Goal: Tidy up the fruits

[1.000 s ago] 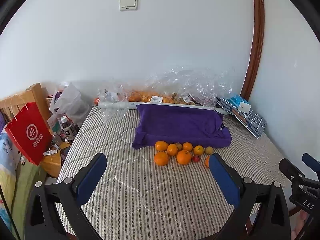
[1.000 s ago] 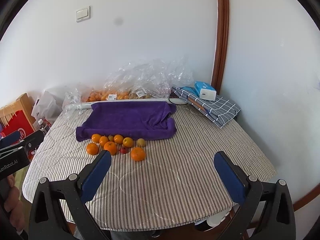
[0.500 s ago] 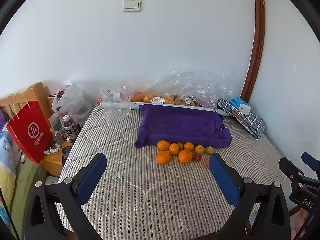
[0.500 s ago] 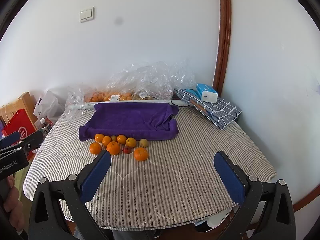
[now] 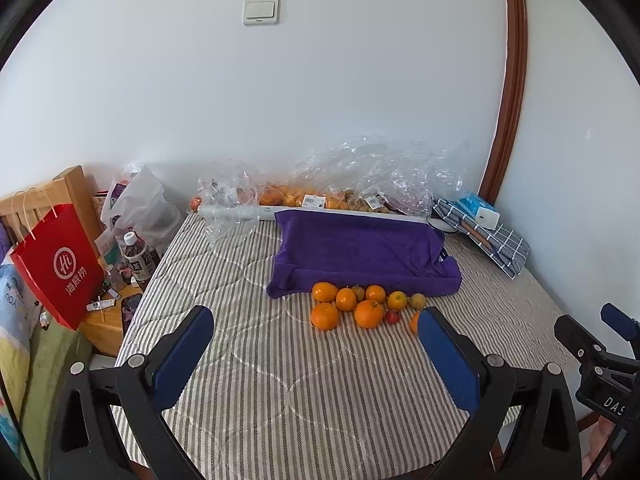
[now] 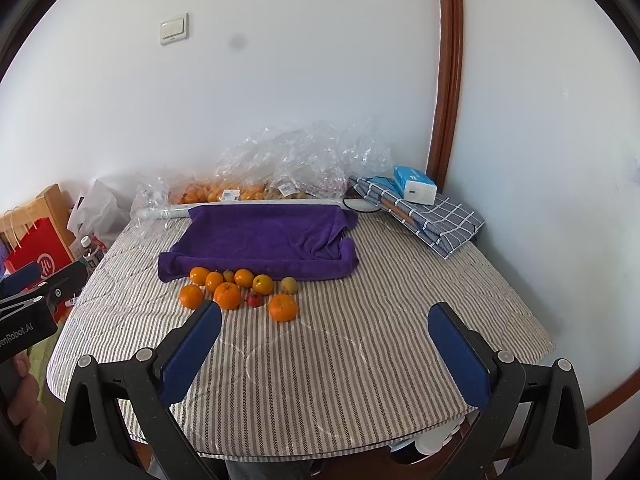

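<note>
Both jaws gape wide, empty | left wrist: my left gripper (image 5: 312, 350) sits near, fruits (image 5: 362, 306) dead ahead by purple towel (image 5: 360, 252) | right wrist: my right gripper (image 6: 324, 346) sees fruits (image 6: 240, 290) far-left; left is better lined up.

walls: plain white wall (image 5: 360, 80) carrying a light switch (image 5: 261, 11) | trim: brown wooden moulding (image 6: 450, 80) running up the corner | furniture: table (image 6: 340, 360) wearing striped cloth | light: soft daylight filling room
</note>
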